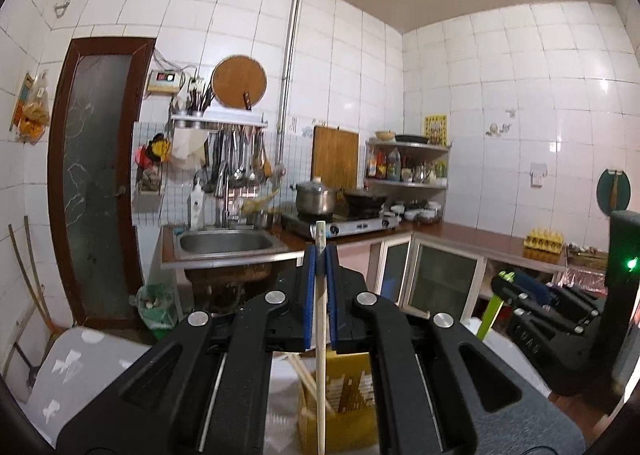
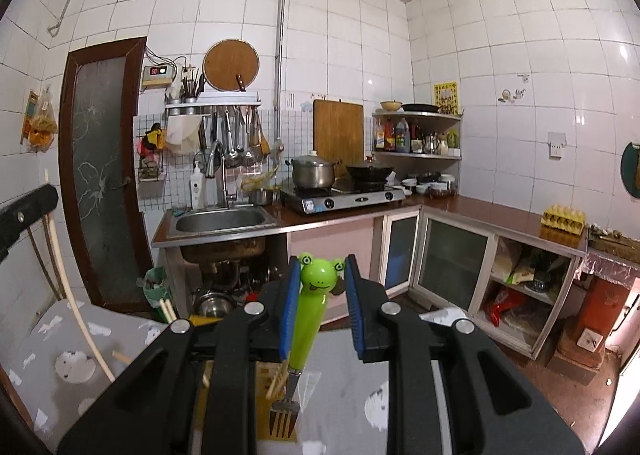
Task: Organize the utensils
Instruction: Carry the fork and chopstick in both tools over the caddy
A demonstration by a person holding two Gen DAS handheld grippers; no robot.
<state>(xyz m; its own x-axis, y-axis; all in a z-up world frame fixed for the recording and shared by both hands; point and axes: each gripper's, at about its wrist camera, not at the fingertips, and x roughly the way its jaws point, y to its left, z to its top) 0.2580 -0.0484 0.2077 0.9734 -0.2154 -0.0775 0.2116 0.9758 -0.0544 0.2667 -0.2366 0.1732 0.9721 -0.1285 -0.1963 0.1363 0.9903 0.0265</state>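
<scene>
My left gripper (image 1: 320, 261) is shut on a wooden chopstick (image 1: 321, 343) that stands upright between the blue pads, its lower end over a yellow box (image 1: 344, 407) holding more chopsticks. My right gripper (image 2: 322, 275) stands open around a fork with a green frog handle (image 2: 310, 315); the handle leans on the left pad and the right pad stands apart from it. The fork's tines (image 2: 284, 421) hang down over a clear holder (image 2: 306, 387) beside the yellow box (image 2: 270, 377). The right gripper also shows at the right of the left wrist view (image 1: 508, 283).
A table with a grey patterned cloth (image 2: 52, 355) lies below both grippers. Behind are a sink (image 2: 220, 221), a gas stove with pot and wok (image 2: 344, 195), counters with cabinets (image 2: 452, 259) and a brown door (image 2: 104, 171).
</scene>
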